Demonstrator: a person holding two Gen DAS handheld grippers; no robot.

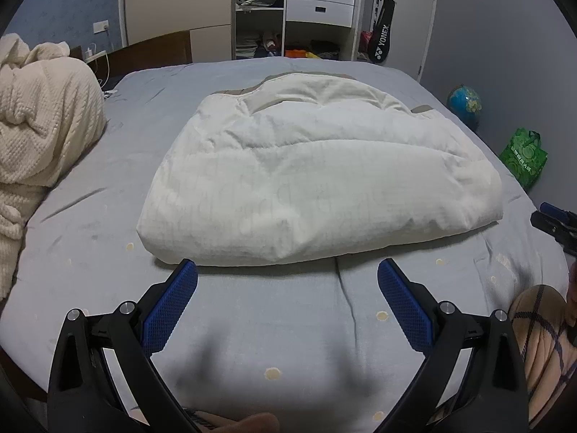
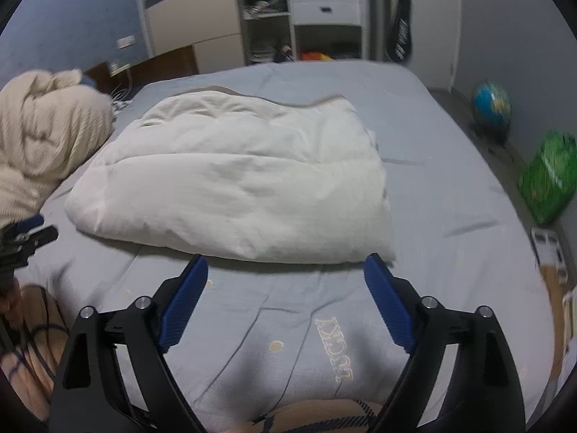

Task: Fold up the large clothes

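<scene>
A large white padded garment (image 1: 317, 180) lies folded into a thick bundle in the middle of the blue-grey bed (image 1: 252, 324); it also shows in the right wrist view (image 2: 234, 184). My left gripper (image 1: 287, 270) is open and empty, just in front of the bundle's near edge. My right gripper (image 2: 285, 265) is open and empty, at the bundle's near right corner. The right gripper also shows at the right edge of the left wrist view (image 1: 555, 222), and the left gripper at the left edge of the right wrist view (image 2: 25, 238).
A cream knitted blanket (image 1: 39, 137) is heaped on the bed's left side. Shelves and white drawers (image 1: 319, 0) stand behind the bed. A globe (image 1: 464, 103) and a green bag (image 1: 524, 157) sit on the floor to the right.
</scene>
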